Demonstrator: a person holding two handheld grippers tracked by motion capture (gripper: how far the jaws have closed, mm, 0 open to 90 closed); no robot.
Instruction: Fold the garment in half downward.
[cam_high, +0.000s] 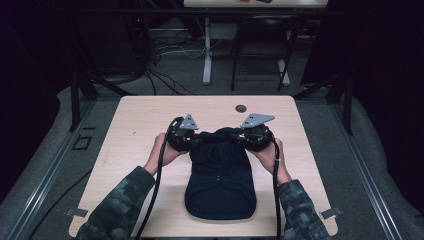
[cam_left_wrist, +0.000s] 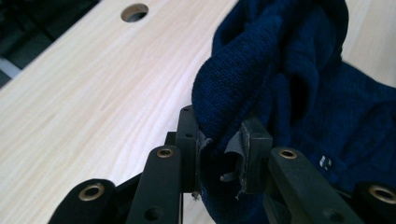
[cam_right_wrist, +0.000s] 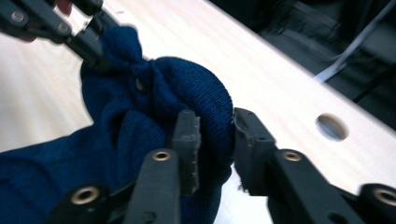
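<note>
Wooden table (cam_high: 135, 130), sweater (cam_high: 220, 175) between grippers

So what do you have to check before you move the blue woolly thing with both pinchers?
1. Left gripper shut on the blue knit garment: ok.
2. Right gripper shut on its far edge too: ok.
3. Both grips on separate corners: ok.
4. Near part of the garment lying flat on the table: ok.
5. Garment away from the table hole: ok.
6. Grips deep enough not to slip: cannot tell.
</note>
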